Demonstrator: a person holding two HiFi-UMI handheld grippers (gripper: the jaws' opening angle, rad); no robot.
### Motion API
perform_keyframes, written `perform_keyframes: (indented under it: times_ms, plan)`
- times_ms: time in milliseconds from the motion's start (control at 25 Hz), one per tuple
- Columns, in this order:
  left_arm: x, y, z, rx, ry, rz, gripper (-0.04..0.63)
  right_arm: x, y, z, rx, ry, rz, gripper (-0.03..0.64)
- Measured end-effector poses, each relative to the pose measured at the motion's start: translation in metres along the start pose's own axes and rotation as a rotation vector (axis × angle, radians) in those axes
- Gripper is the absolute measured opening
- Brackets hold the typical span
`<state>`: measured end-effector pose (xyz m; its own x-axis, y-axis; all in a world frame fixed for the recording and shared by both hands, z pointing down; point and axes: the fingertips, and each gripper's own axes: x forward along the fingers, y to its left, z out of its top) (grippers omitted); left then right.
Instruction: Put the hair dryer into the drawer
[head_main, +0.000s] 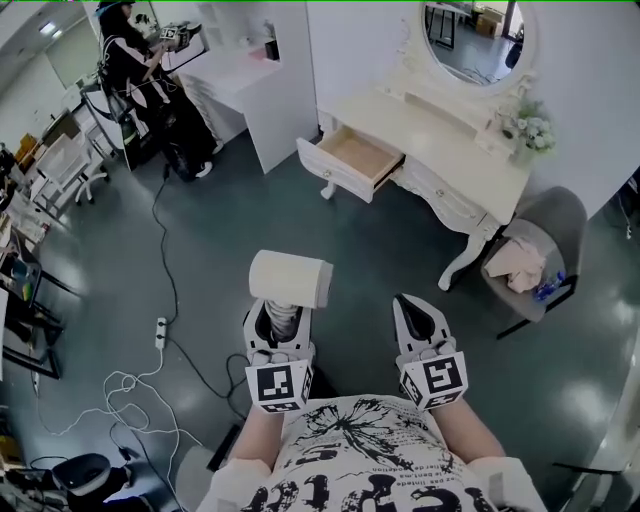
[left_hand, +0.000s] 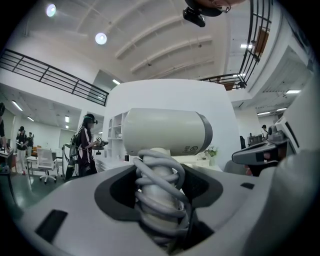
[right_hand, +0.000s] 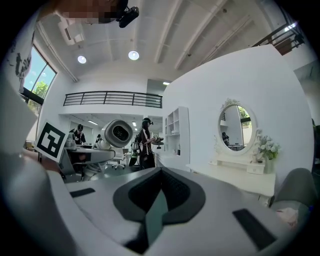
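L tool (left_hand: 161, 192) pinches hair dryer (left_hand: 167, 132) by the handle, w/ cord wound round it. Dryer is held over the floor, well short of the worktop (head_main: 440, 135). Small label (left_hand: 192, 148) on the barrel, print too small to read. Open drawer (head_main: 335, 172) at worktop's left end. R tool (right_hand: 156, 195) pressed together, empty.

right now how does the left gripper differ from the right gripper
The left gripper is clamped on the hair dryer by its cord-wrapped handle; the right gripper holds nothing. The left gripper's jaws stand apart around that handle; the right gripper's jaws are closed together. Both point forward toward the dressing table.
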<state>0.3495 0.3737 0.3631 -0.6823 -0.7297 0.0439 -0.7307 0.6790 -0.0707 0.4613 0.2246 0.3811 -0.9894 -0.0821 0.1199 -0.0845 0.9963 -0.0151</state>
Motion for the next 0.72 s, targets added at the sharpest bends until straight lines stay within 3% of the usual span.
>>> perform_keyframes:
  times_ms: [720]
  plan:
    - [0.191, 0.199, 0.008, 0.025, 0.002, -0.141, 0.253, 0.245, 0.025, 0.038, 0.044, 0.005, -0.146, 0.017]
